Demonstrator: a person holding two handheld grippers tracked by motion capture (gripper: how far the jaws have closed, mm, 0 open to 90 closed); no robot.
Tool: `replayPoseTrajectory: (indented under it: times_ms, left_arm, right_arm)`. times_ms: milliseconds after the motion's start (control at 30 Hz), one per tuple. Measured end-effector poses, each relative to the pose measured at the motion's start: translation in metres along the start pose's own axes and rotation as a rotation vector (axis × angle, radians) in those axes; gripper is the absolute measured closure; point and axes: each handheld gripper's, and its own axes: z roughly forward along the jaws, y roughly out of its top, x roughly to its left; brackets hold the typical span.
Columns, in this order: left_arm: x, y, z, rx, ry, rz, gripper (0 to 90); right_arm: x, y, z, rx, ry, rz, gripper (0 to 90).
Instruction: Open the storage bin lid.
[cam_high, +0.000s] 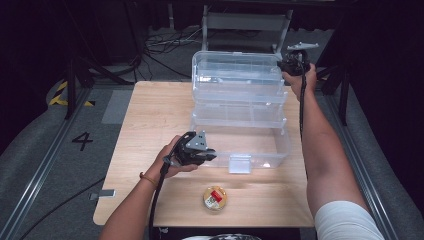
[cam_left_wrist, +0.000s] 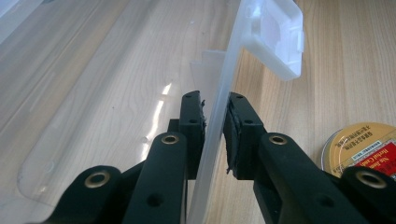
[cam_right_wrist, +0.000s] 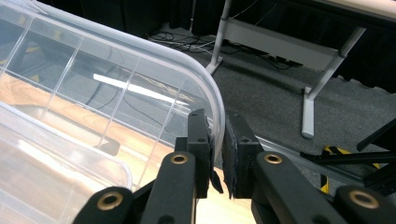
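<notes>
The left gripper (cam_high: 207, 155) was clamped on the front wall of the clear plastic box (cam_high: 260, 145) standing mid-table, apparently to steady its base. The right gripper (cam_high: 292, 64) pinched the rim of the raised lid (cam_high: 235, 75) at its far corner, evidently holding it open. The near-edge tin (cam_high: 215, 198) was cut off in the left gripper view, its label unreadable.

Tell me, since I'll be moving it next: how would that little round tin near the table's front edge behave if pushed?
The round tin lies flat on its broad face, so it would probably slide on the wooden table rather than roll. It looks small and low, so likely light and unlikely to tip. Its smooth metal rim may slip between jaws.
</notes>
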Motion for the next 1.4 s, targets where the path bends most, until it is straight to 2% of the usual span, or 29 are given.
replayPoseTrajectory:
  times_ms: [133, 233, 600, 667, 900, 1000, 1033, 1267, 1400]
  left_arm:
    - [0.000, 0.000, 0.000, 0.007, 0.004, 0.006, 78.4]
    - [-0.001, 0.001, 0.000, 0.011, 0.007, 0.007, 78.3]
    - [-0.001, 0.000, 0.000, 0.003, 0.007, 0.014, 77.7]
    - [-0.001, -0.001, 0.000, 0.003, 0.008, 0.015, 77.4]
    - [-0.001, -0.002, -0.001, -0.002, -0.002, 0.004, 75.6]
    - [-0.001, -0.003, -0.001, -0.005, 0.001, 0.002, 75.6]
    - [-0.001, -0.002, -0.001, -0.005, -0.001, 0.004, 75.6]
    - [-0.002, -0.002, -0.001, -0.004, 0.005, -0.007, 75.3]
    - [-0.004, -0.001, 0.000, -0.003, 0.006, 0.000, 75.7]
  right_arm:
    - [-0.003, 0.002, 0.004, 0.040, 0.013, -0.013, 82.2]
    - [-0.003, 0.003, 0.006, 0.048, 0.013, -0.017, 82.0]
    - [-0.008, -0.004, 0.019, 0.110, 0.024, 0.013, 81.7]
    - [-0.008, -0.009, 0.022, 0.109, 0.013, 0.027, 81.6]
    - [-0.009, -0.030, 0.037, 0.173, -0.013, 0.042, 79.9]
    - [-0.011, -0.036, 0.038, 0.162, -0.011, 0.056, 78.4]
    - [-0.012, -0.038, 0.038, 0.154, 0.004, 0.067, 78.0]
    - [-0.010, -0.037, 0.030, 0.157, -0.017, 0.027, 73.7]
    - [-0.013, -0.034, 0.022, 0.140, -0.018, 0.028, 73.1]
